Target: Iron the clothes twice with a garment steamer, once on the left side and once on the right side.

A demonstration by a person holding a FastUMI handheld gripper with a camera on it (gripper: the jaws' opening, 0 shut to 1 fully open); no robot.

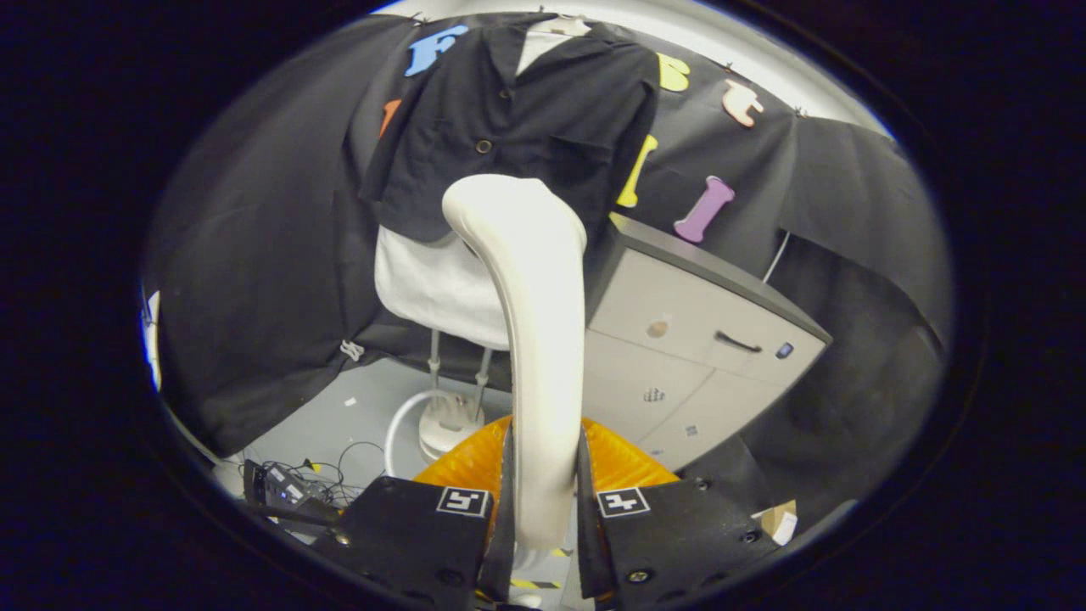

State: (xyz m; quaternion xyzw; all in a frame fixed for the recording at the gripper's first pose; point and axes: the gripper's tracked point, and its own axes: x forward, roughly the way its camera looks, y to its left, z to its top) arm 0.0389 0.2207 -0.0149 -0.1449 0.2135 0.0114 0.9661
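My gripper point(544, 501) is shut on the handle of a cream-white garment steamer point(534, 322), which rises between the fingers and curves forward at its top. Beyond the steamer head hangs a dark short-sleeved button shirt point(517, 119) over a white garment point(433, 288) on a mannequin stand. The steamer head sits just below the shirt's lower hem, near the middle of it. I cannot tell whether it touches the cloth.
A grey drawer cabinet point(704, 339) stands right of the mannequin. The stand's white base point(450, 424) and a white hose point(399, 433) rest on the grey floor. Cables and a small device point(288, 488) lie at the lower left. An orange ribbed object point(462, 462) lies just behind the fingers.
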